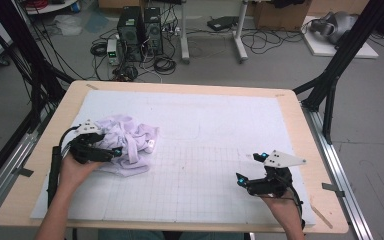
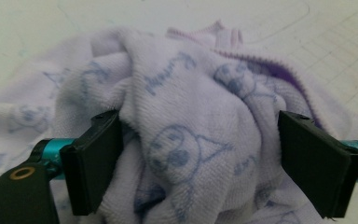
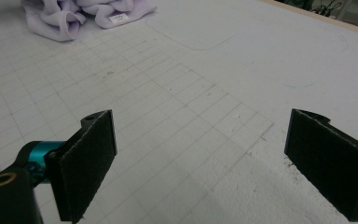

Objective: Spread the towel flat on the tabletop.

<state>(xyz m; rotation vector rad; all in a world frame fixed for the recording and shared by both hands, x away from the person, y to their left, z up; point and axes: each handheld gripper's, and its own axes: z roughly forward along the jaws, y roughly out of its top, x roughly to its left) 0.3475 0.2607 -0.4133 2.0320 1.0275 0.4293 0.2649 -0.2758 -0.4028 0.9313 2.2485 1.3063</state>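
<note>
— Left gripper (image 1: 111,153)?
— Jaws standing wide, straddling a fold of the lilac cloth (image 1: 130,142); forearm entering from the near edge.
— Right gripper (image 1: 248,170)?
— Jaws gaping, hovering well right of the cloth, pointing toward it.

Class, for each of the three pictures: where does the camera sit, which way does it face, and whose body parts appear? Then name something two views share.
High view: above the table's near edge, facing forward and down; both forearms, left tongs, right tongs.
Left gripper view: on the left tongs, facing the crumpled lilac cloth between open jaws.
Right gripper view: on the right tongs, facing across the grid mat.
Shared: the cloth.
</note>
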